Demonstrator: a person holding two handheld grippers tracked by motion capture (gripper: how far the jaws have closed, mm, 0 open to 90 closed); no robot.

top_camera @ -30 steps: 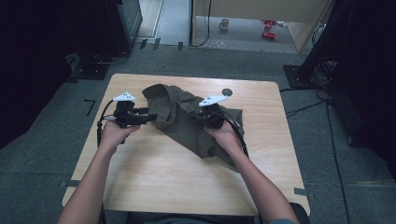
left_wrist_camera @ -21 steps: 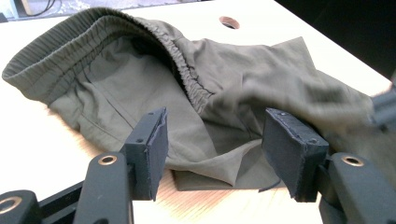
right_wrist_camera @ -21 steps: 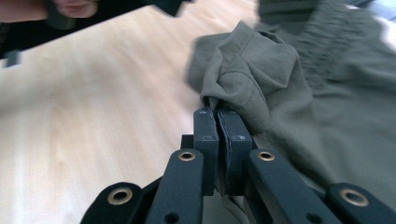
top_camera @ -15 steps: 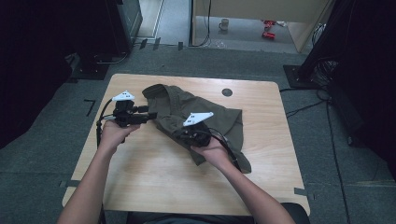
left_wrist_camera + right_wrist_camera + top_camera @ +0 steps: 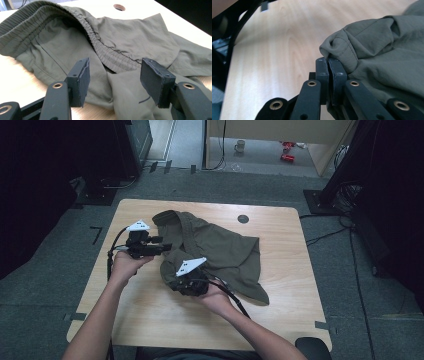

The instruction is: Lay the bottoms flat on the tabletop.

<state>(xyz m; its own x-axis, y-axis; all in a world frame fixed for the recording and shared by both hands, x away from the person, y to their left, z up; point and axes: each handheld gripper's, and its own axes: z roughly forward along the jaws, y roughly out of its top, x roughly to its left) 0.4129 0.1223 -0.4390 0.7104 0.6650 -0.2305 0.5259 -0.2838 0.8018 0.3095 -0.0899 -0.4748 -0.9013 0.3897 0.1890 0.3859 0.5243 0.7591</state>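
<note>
We see the olive shorts (image 5: 220, 250) lying crumpled across the middle of the wooden counter (image 5: 280, 320), their elastic waistband (image 5: 100, 45) towards its far left. Our right gripper (image 5: 328, 61) is clamped tight on a stitched fold at the garment's near edge. Our left gripper (image 5: 113, 75) hovers just beside the waistband, its jaws spread apart over the cloth and pinching nothing.

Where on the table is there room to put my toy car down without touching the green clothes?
Bare wood runs along the near edge of the table, in front of the green shorts, and down the right side past the round hole. The middle and left are crowded by the shorts and both tongs: left, right.
</note>
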